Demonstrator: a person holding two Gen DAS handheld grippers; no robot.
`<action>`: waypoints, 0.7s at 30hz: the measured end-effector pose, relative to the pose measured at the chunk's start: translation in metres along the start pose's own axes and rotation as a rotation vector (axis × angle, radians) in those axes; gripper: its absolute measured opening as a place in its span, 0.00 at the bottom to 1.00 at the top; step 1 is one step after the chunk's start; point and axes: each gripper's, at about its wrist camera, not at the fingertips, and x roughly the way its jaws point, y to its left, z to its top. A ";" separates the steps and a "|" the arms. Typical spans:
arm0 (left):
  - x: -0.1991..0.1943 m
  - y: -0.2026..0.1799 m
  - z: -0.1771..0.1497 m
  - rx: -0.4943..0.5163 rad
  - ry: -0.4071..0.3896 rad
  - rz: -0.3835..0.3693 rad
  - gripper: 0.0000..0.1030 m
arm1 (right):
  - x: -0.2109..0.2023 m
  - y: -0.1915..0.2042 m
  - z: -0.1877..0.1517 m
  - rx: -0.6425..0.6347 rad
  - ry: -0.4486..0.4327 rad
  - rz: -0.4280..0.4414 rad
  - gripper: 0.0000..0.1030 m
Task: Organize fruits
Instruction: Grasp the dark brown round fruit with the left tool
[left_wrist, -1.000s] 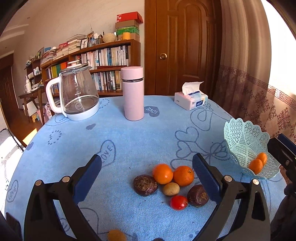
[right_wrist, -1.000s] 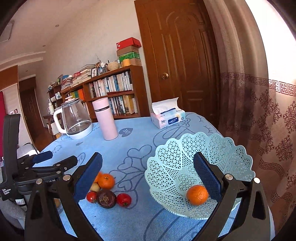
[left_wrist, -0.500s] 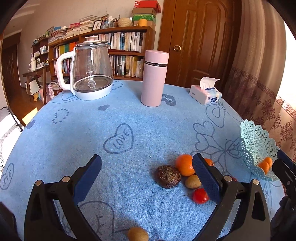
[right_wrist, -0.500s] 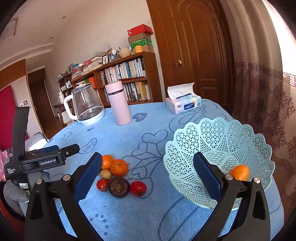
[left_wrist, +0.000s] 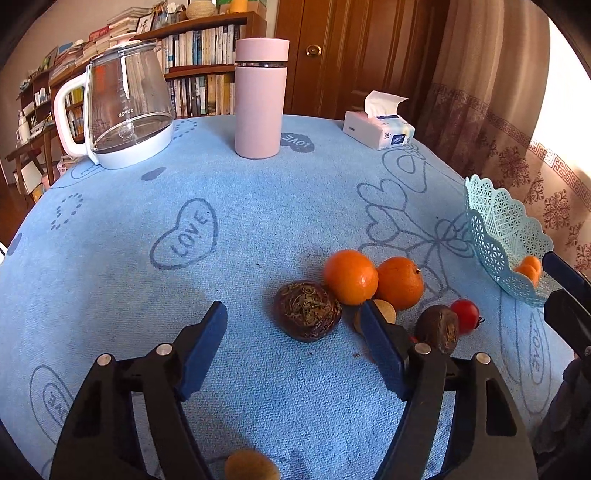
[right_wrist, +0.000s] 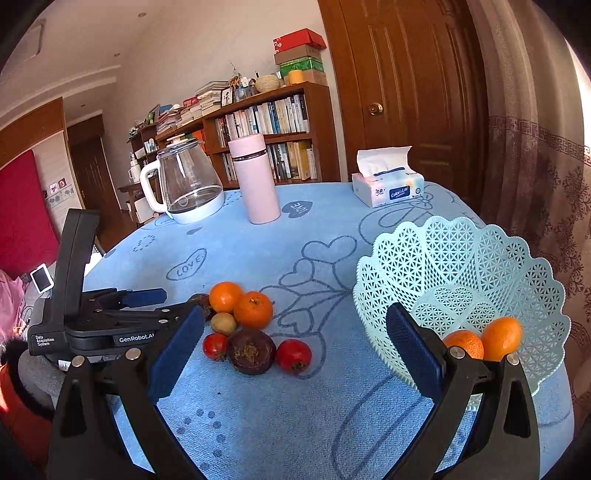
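Obs., table under blue cloth (left_wrist: 258, 206), left to right. Far left at the back: glass kettle (left_wrist: 122, 107), then pink flask (left_wrist: 260, 98), then tissue box (left_wrist: 378, 127); none of these belong to the task. Left gripper (left_wrist: 293, 350): jaws spread wide, nothing between them, low over the cloth and aimed at the loose fruit. Just ahead of it, nearly centred in the gap, lies a dark wrinkled fruit (left_wrist: 308, 315). To its right, touching or nearly so, two oranges (left_wrist: 351, 277) side by side, a small tan fruit (right_wrist: 223, 323) partly hidden behind the left gripper's right finger, a second dark fruit (left_wrist: 437, 328) and two small red fruits (right_wrist: 293, 356). One more tan-orange fruit (left_wrist: 251, 467) sits alone at the near edge, under the gripper. Right of the cluster: lattice basket (right_wrist: 461, 266), holding two oranges already (right_wrist: 500, 338). Right gripper (right_wrist: 295, 350): jaws also apart and empty, hovering in front of the basket, well clear of the pile. Judgement: sorting is early, with two pieces binned and about eight still out; step in hand is the left-side approach to the dark wrinkled fruit. Next move calls for easing forward until the fingers straddle it, then closing gently, as the skin looks soft. Risk: the right finger may nudge the tan fruit and set the oranges rolling.
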 end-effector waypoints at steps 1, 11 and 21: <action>0.003 -0.001 0.000 0.010 0.013 0.001 0.66 | 0.001 0.000 -0.001 0.001 0.008 0.005 0.97; 0.022 -0.004 0.005 0.053 0.082 -0.041 0.43 | 0.010 0.008 -0.009 -0.008 0.077 0.063 0.96; 0.003 0.000 0.000 0.018 0.004 -0.006 0.43 | 0.019 0.016 -0.018 -0.027 0.151 0.098 0.75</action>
